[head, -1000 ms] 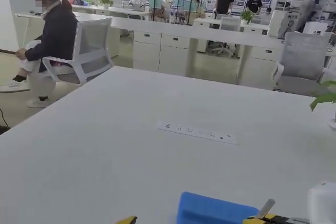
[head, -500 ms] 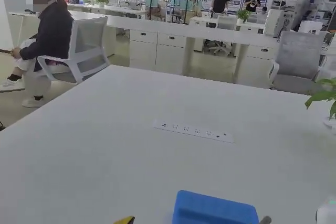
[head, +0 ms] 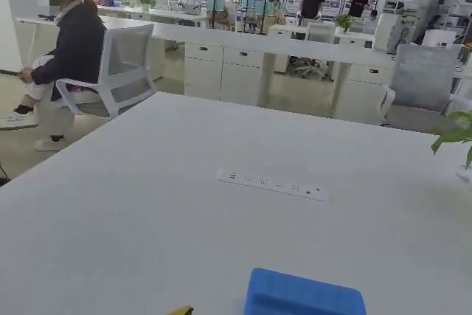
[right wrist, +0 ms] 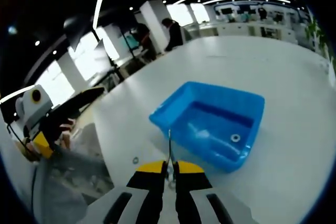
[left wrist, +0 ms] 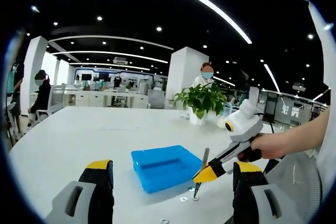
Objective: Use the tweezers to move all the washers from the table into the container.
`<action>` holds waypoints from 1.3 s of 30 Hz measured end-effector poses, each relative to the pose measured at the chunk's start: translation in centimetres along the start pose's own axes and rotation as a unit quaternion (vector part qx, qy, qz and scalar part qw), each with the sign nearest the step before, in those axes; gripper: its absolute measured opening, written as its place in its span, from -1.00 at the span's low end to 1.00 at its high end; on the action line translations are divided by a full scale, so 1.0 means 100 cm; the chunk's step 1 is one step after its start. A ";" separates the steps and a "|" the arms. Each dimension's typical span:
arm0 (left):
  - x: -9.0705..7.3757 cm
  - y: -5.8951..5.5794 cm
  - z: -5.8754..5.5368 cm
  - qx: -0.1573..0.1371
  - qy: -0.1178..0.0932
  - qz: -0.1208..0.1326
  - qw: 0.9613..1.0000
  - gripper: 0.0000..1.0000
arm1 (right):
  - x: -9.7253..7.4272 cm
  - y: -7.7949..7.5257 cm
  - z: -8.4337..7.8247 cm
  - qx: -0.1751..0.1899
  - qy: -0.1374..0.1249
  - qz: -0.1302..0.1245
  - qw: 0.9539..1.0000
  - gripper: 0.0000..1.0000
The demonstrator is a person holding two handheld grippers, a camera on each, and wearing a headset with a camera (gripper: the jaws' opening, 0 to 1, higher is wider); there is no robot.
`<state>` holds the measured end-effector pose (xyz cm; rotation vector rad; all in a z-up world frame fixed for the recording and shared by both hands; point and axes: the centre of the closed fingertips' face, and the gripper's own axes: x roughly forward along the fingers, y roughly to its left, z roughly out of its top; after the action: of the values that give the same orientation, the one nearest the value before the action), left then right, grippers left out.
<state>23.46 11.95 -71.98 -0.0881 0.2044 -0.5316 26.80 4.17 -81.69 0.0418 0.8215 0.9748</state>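
Container: we see the blue rectangular plastic container (right wrist: 210,121) on the plain white surface (head: 147,204); one small silver ring washer (right wrist: 235,138) lies on its floor, close to one side wall.
Loose washers: in the left gripper view, two more flat metal washers (left wrist: 183,199) lie on the surface just beside the container's near corner, and a third lies a little further out from it.
Right gripper: the right gripper (right wrist: 170,168) has its jaws pressed together on the slim metal tweezers (right wrist: 169,142), whose points aim down at the two washers beside the container; we cannot tell whether they touch one.
Left gripper: the left gripper (left wrist: 173,166) faces the container with its jaws spread wide and nothing between them.
Handling: we judge the washers light, thin, hard and slippery, lying flush on the surface, so there is little edge to catch. We would put one tweezer point through the hole and the other outside the ring, or pinch across the rim, and squeeze gently; too hard a pinch may flick the washer away.
Progress: one washer in the container, at least three beside it.
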 end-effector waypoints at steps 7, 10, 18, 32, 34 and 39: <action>0.001 -0.003 -0.003 0.001 0.009 -0.008 1.000 0.93 | 0.002 0.004 -0.006 -0.004 0.013 0.002 1.000 -0.92; 0.001 -0.003 -0.004 -0.001 0.010 -0.009 1.000 0.93 | 0.003 0.007 -0.006 -0.008 0.013 0.005 1.000 -0.92; 0.000 -0.003 -0.005 0.002 0.013 -0.009 1.000 0.93 | 0.004 0.016 -0.009 -0.075 0.029 0.001 0.997 -0.92; 0.000 -0.003 -0.006 0.005 0.014 -0.009 1.000 0.92 | 0.009 0.035 -0.017 -0.236 0.049 -0.013 0.970 -0.92; 0.000 -0.002 -0.005 0.005 0.013 -0.007 1.000 0.92 | 0.009 0.034 -0.017 -0.245 0.047 -0.016 0.968 -0.93; 0.000 -0.002 -0.005 0.006 0.012 -0.005 1.000 0.92 | 0.007 0.030 -0.014 -0.222 0.032 -0.026 0.974 -0.95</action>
<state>23.28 11.80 -72.42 -0.0706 0.2244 -0.5448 23.97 6.01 -81.99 -0.3957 0.6438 1.0954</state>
